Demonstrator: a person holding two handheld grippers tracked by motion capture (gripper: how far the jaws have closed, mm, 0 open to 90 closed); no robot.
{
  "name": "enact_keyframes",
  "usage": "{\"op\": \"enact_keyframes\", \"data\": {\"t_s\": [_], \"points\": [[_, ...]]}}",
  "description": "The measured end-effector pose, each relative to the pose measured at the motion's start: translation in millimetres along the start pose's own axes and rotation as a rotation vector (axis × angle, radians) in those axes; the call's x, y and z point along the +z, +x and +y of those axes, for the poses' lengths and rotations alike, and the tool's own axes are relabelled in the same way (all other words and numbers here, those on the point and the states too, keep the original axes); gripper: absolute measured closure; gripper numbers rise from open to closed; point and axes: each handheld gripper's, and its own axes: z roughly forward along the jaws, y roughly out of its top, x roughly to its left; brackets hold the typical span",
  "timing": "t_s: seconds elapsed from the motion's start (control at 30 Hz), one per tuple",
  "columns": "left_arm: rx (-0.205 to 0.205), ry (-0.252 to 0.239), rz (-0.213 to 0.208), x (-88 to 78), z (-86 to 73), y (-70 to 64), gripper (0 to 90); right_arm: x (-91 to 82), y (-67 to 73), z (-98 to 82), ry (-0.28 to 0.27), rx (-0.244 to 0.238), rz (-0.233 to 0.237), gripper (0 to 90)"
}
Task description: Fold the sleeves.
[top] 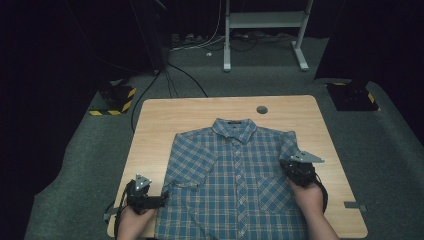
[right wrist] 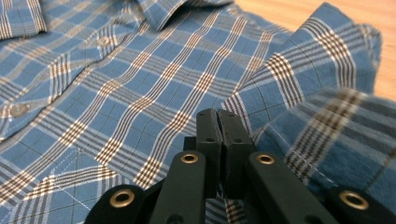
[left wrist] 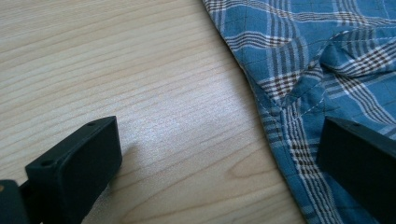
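A blue plaid shirt (top: 235,175) lies face up and buttoned on the wooden table (top: 160,120), collar toward the far side. My left gripper (top: 161,195) rests at the shirt's left side seam near the front edge. In the left gripper view its jaws (left wrist: 219,158) stand wide open, one over bare wood, the other over the shirt's hem edge (left wrist: 285,121). My right gripper (top: 292,165) sits on the shirt's right sleeve (right wrist: 322,60), which is folded in over the body. Its jaws (right wrist: 218,116) are pressed together, with sleeve cloth bunched and lifted right beside them.
A round cable hole (top: 262,109) sits in the table's far edge. Beyond the table stand white desk legs (top: 227,50) with cables on the carpet. Black boxes with yellow stripes (top: 117,97) (top: 352,95) flank the far corners. Bare wood borders the shirt on both sides.
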Motion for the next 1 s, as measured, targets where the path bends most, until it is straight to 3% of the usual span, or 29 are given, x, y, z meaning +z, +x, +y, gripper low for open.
{"op": "enact_keyframes", "data": {"t_s": [0.47, 0.83, 1.0], "points": [[0.001, 0.000, 0.000, 0.0, 0.0, 0.0, 0.3, 10.5, 7.6, -3.0, 0.052, -0.046, 0.011, 83.8], [0.000, 0.000, 0.000, 0.0, 0.0, -0.1, 0.2, -8.3, 10.2, 4.7, -0.015, -0.031, 0.037, 70.0], [0.000, 0.000, 0.000, 0.0, 0.0, -0.1, 0.3, -18.3, 7.6, 9.5, -0.041, -0.021, 0.041, 68.3]]}}
